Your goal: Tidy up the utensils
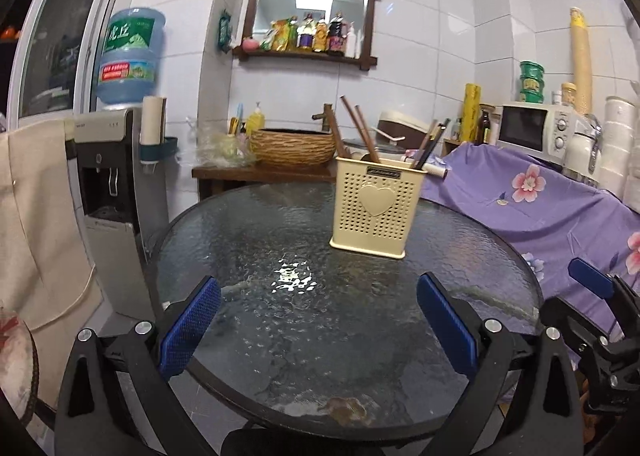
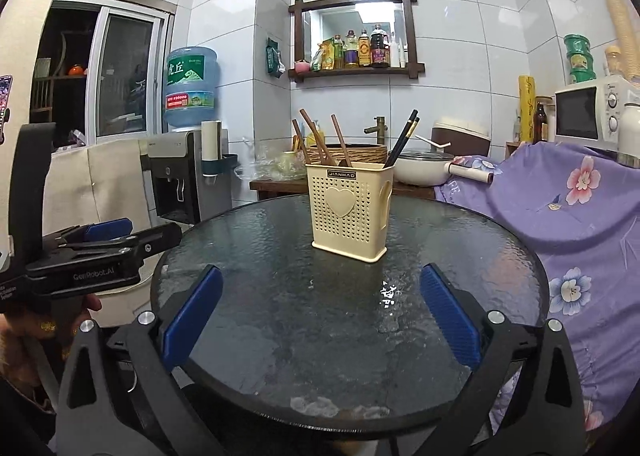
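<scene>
A cream perforated utensil holder (image 1: 376,208) (image 2: 348,212) with a heart on its front stands upright on the far half of a round glass table (image 1: 280,336) (image 2: 300,336). Brown wooden utensils (image 1: 360,128) (image 2: 320,140) stick out of its left side and dark chopsticks (image 1: 430,144) (image 2: 404,136) out of its right side. My left gripper (image 1: 318,280) hovers over the near table edge, open, nothing between its blue pads. My right gripper (image 2: 320,270) is likewise open and empty, beside the left one. Each gripper shows at the edge of the other's view.
A water dispenser (image 1: 108,176) (image 2: 180,176) stands left of the table. Purple flowered cloth (image 1: 540,200) (image 2: 580,216) covers furniture on the right, with a microwave (image 1: 536,128) behind. A woven basin (image 1: 292,146) and a white pot (image 2: 420,168) sit behind the holder.
</scene>
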`<act>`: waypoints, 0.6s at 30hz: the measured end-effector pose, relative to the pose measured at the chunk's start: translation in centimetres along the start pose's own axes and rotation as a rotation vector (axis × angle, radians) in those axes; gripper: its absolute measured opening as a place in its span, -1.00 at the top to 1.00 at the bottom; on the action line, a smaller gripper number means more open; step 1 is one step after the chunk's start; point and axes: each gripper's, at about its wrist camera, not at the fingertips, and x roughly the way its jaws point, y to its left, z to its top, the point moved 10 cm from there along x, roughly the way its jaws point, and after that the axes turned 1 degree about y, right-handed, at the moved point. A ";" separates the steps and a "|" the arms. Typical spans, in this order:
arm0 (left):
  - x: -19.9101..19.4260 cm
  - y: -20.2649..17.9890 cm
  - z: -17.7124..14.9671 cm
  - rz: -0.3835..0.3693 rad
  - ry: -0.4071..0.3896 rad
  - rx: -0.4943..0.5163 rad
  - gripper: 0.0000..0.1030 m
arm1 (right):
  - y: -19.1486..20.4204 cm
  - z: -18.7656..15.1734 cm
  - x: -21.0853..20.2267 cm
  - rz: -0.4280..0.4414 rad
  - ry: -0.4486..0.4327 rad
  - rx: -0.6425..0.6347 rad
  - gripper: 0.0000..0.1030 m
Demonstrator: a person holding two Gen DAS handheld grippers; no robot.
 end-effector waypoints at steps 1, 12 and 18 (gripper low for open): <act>-0.4 -0.3 0.0 0.000 -0.010 0.012 -0.87 | 0.0 -0.1 -0.1 -0.001 0.002 0.004 -0.89; -2.5 -1.0 -1.0 -0.022 -0.018 0.011 -0.87 | 0.6 -0.9 -2.3 0.005 0.000 0.005 -0.89; -2.8 -0.3 -1.5 -0.014 -0.012 -0.002 -0.87 | 0.8 -1.0 -2.4 0.012 0.003 0.007 -0.89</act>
